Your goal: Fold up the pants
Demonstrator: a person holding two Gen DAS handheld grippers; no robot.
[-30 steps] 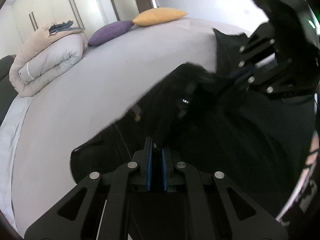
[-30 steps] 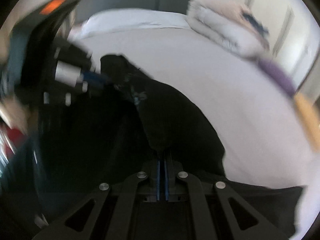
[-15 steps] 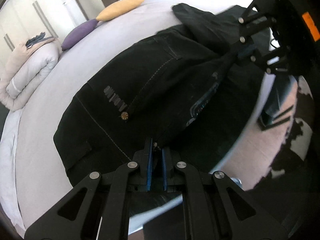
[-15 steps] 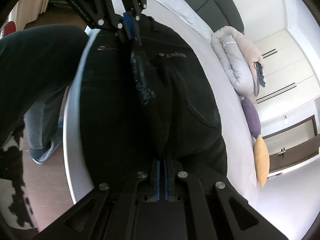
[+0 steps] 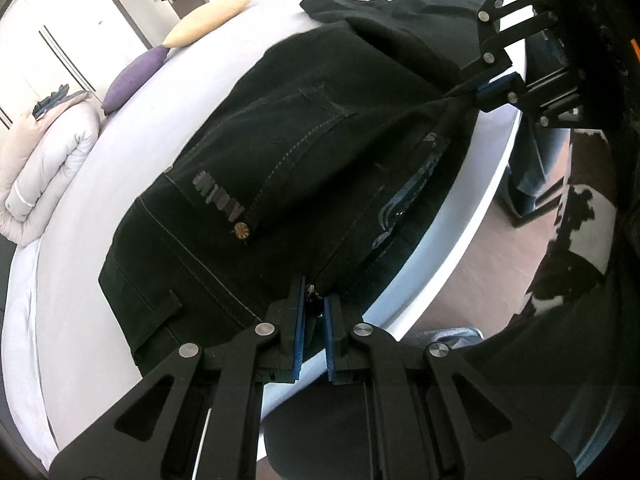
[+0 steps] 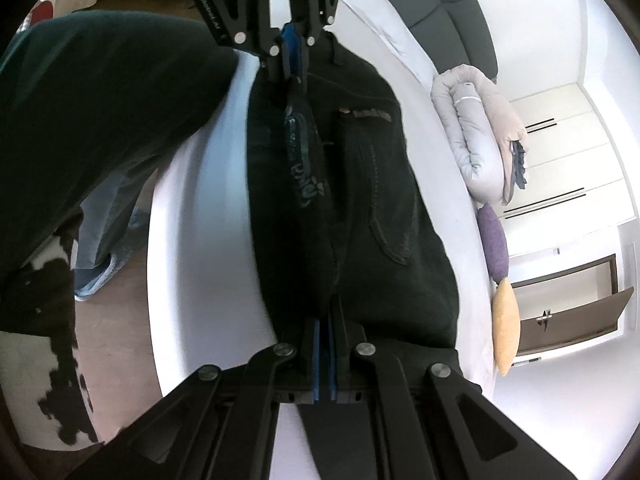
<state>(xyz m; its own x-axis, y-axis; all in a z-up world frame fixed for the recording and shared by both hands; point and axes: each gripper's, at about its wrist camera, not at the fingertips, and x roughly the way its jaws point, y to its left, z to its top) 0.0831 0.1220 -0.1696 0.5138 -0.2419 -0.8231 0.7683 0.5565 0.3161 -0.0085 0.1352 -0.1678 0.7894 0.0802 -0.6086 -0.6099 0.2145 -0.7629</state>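
Spreading flat across the near edge of the bed (image 5: pixel 72 240), the black pants (image 5: pixel 280 152) are now lying taut where a second ago they were bunched and airborne. The left claw (image 5: pixel 313 312) and right claw (image 6: pixel 325 332) are each pinching an end of the waistband, readying the first fold.

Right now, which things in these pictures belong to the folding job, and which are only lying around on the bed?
Belong to the job:
- black pants, spread on the bed
- left gripper, shut on the waistband
- right gripper, shut on the other end of the waistband

Only lying around:
- rolled duvet
- purple pillow
- yellow pillow
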